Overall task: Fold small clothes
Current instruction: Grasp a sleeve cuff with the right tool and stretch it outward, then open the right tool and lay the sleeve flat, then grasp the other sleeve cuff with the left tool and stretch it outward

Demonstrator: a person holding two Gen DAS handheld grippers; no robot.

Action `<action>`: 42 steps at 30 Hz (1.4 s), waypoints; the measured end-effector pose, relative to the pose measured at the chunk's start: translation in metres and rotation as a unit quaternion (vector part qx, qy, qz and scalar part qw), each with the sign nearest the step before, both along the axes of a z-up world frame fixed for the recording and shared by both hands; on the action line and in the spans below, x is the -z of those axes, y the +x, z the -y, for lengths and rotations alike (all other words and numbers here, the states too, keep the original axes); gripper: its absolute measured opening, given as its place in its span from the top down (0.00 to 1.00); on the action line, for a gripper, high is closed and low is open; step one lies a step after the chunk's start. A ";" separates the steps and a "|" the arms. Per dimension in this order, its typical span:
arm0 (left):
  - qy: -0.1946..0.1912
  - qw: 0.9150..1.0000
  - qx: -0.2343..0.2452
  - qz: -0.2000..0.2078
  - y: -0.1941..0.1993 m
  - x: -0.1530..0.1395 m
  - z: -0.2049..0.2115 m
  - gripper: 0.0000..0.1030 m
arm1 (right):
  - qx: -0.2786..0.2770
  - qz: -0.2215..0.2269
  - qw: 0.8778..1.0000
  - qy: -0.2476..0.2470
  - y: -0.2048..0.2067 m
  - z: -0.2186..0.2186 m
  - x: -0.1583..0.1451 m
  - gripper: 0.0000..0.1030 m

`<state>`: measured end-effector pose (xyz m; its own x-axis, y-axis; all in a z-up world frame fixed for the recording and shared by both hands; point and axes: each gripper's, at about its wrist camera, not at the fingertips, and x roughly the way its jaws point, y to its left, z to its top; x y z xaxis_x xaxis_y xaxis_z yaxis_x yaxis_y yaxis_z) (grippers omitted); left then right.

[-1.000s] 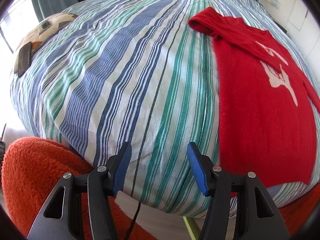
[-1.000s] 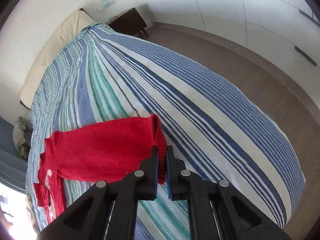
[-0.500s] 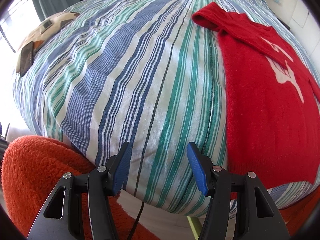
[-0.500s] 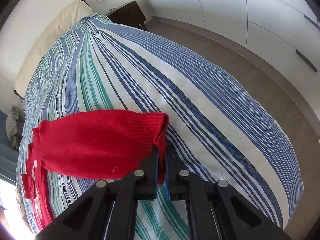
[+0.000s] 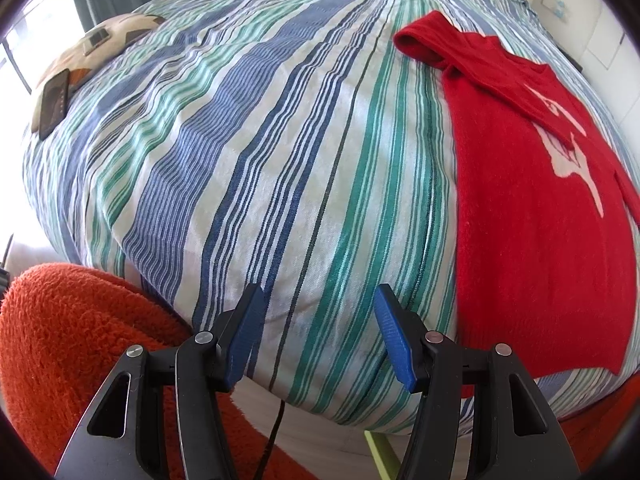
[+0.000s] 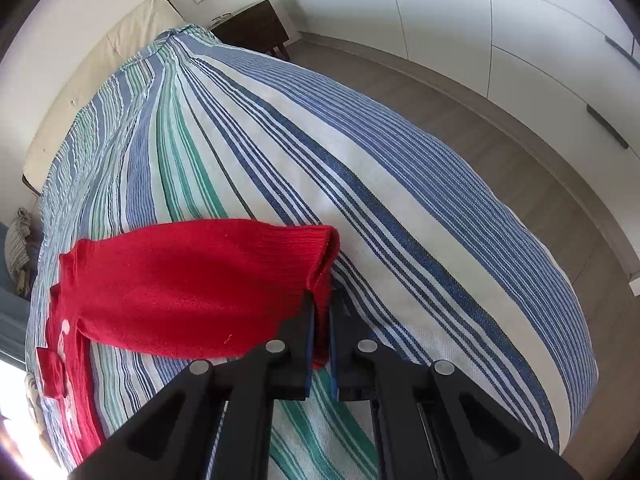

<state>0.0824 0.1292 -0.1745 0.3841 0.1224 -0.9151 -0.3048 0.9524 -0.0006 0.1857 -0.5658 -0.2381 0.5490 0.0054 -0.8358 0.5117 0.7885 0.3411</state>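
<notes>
Here, on a striped bed (image 5: 280,152), a small red sweater (image 5: 532,240) is midway through a fold. At far left, a cushion (image 5: 92,56) with a dark phone (image 5: 54,102) on it sits well apart from the work. The left gripper (image 5: 318,336) hangs over the bed's near edge with its blue pads wide apart and nothing between them, seemingly waiting to take the hem or the left sleeve. To its right the sweater lies face up and flat along the stripes, a white motif (image 5: 568,160) on its chest; its left sleeve is laid slantwise across the body, the cuff looping just past the shoulder (likely a first fold). Farther right, the right gripper (image 6: 320,336) is clamped on the ribbed cuff of the other sleeve (image 6: 200,284), holding it stretched sideways and lifted off the cover, probably so it can be drawn over the chest. The knit looks thick, soft and fuzzy, with a ribbed cuff; it sags little between grip and shoulder.
</notes>
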 end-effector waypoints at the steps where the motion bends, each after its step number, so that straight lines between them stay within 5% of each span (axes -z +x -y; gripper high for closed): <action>1: 0.000 1.000 0.000 0.001 0.000 0.000 0.001 0.41 | 0.001 0.000 1.000 0.000 0.000 0.000 -0.001 0.96; 7: 0.001 1.000 0.003 -0.003 0.000 0.000 0.003 0.41 | 0.010 -0.008 1.000 -0.013 -0.007 0.003 -0.008 0.92; 10: 0.002 1.000 -0.006 -0.001 -0.004 -0.008 -0.001 0.41 | 0.054 -0.030 0.997 -0.041 -0.023 0.011 -0.018 0.67; 14: 0.033 0.998 -0.007 0.045 -0.010 -0.053 0.005 0.41 | 0.055 -0.020 0.996 -0.070 -0.051 0.006 -0.047 0.62; 17: 0.035 0.993 0.062 0.097 0.009 -0.102 0.036 0.39 | -0.010 0.007 0.993 -0.118 -0.074 -0.029 -0.075 0.58; 20: 0.047 0.973 0.174 0.144 0.048 -0.139 0.089 0.24 | -0.071 0.032 0.986 -0.145 -0.098 -0.070 -0.086 0.53; 22: 0.044 0.950 0.276 0.139 0.082 -0.140 0.129 0.16 | -0.103 0.045 0.983 -0.143 -0.110 -0.093 -0.083 0.52; 26: 0.113 0.901 0.413 0.070 0.150 -0.083 0.193 0.19 | -0.127 0.063 0.973 -0.181 -0.121 -0.118 -0.085 0.52; 28: 0.148 0.888 0.435 0.026 0.178 -0.047 0.210 0.35 | -0.120 0.068 0.974 -0.179 -0.123 -0.117 -0.085 0.52; 31: 0.170 0.882 0.440 -0.006 0.205 -0.010 0.222 0.40 | -0.112 0.063 0.978 -0.162 -0.123 -0.109 -0.081 0.52; 33: 0.167 0.885 0.434 0.006 0.215 -0.002 0.228 0.40 | -0.110 0.061 0.980 -0.157 -0.120 -0.106 -0.079 0.52; 35: 0.144 0.894 0.424 0.016 0.221 0.000 0.228 0.50 | -0.109 0.056 0.980 -0.155 -0.119 -0.105 -0.078 0.52; 36: 0.125 0.901 0.415 0.014 0.225 0.001 0.226 0.87 | -0.108 0.053 0.980 -0.157 -0.117 -0.105 -0.078 0.52; 37: 0.115 0.911 0.396 0.007 0.229 0.000 0.220 0.97 | -0.109 0.051 0.980 -0.159 -0.116 -0.106 -0.077 0.52; 42: -0.006 0.973 0.207 0.101 0.231 -0.065 0.102 0.97 | -0.117 0.049 0.978 -0.165 -0.114 -0.111 -0.077 0.52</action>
